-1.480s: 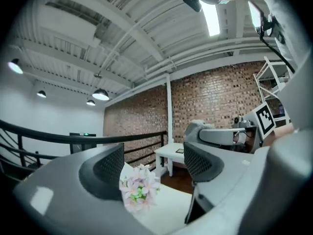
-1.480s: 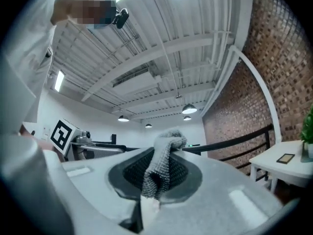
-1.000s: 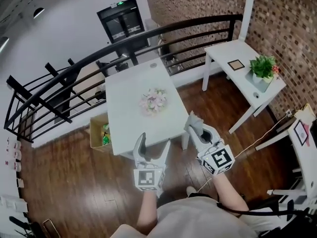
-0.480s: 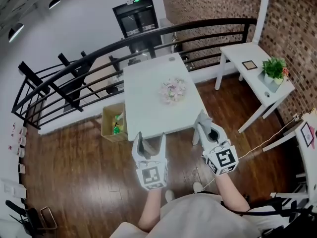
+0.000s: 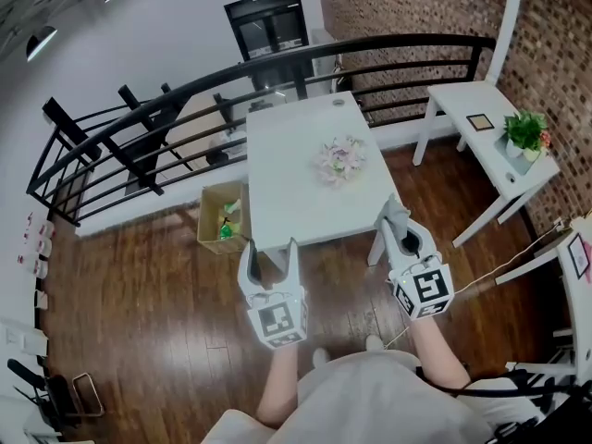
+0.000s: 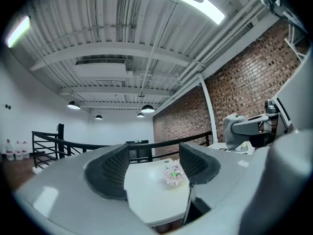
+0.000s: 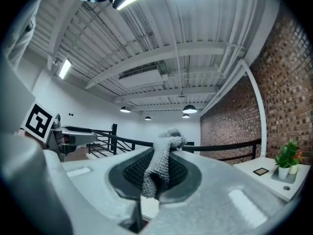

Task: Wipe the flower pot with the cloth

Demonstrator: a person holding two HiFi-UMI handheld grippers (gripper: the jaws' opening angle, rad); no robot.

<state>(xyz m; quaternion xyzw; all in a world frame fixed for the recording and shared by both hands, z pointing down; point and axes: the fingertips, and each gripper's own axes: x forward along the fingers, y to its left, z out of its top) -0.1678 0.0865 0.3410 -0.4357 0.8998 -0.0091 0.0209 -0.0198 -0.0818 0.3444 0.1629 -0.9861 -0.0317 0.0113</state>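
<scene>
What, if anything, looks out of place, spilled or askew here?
Nothing stands out. The flower pot sits on the white table with nothing spilled around it, and the cloth is clamped in the right gripper.

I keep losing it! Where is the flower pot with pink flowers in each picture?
Head view: flower pot upper middle, on the white table.
Left gripper view: flower pot low centre.
Right gripper view: not in it.
Shared landmark: the brick wall.
</scene>
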